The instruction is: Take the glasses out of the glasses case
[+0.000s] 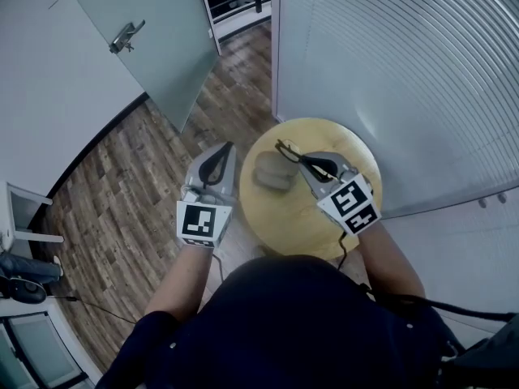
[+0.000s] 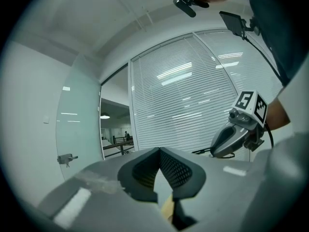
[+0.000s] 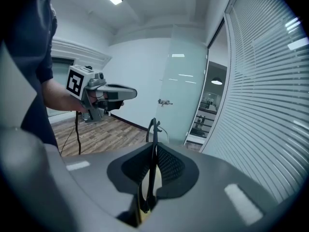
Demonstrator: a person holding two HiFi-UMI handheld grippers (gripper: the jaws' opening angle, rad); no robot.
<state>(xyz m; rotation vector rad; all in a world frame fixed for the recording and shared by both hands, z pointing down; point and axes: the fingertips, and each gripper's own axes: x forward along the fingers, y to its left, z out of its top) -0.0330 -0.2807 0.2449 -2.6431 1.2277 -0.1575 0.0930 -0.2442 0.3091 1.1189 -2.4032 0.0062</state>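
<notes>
Two tongs: the right gripper (image 3: 154, 149) clamps the dark glasses (image 3: 153, 127) upright between its jaws, while the left gripper (image 2: 158, 151) is closed on nothing. Just beside the raised glasses, the grey glasses case (image 1: 274, 171) lies on the round table (image 1: 350, 147), with the left gripper left of it over the wood floor (image 1: 130, 193).

Both tools held forward, side by side.
The left grey tool (image 1: 228, 147) has its jaws together, empty; the right grey tool (image 1: 302, 160) clamps black-framed glasses (image 1: 285, 148).

A round wooden table (image 1: 324, 134) stands beside slatted blinds (image 1: 405, 71), near a frosted glass door (image 1: 158, 51).
</notes>
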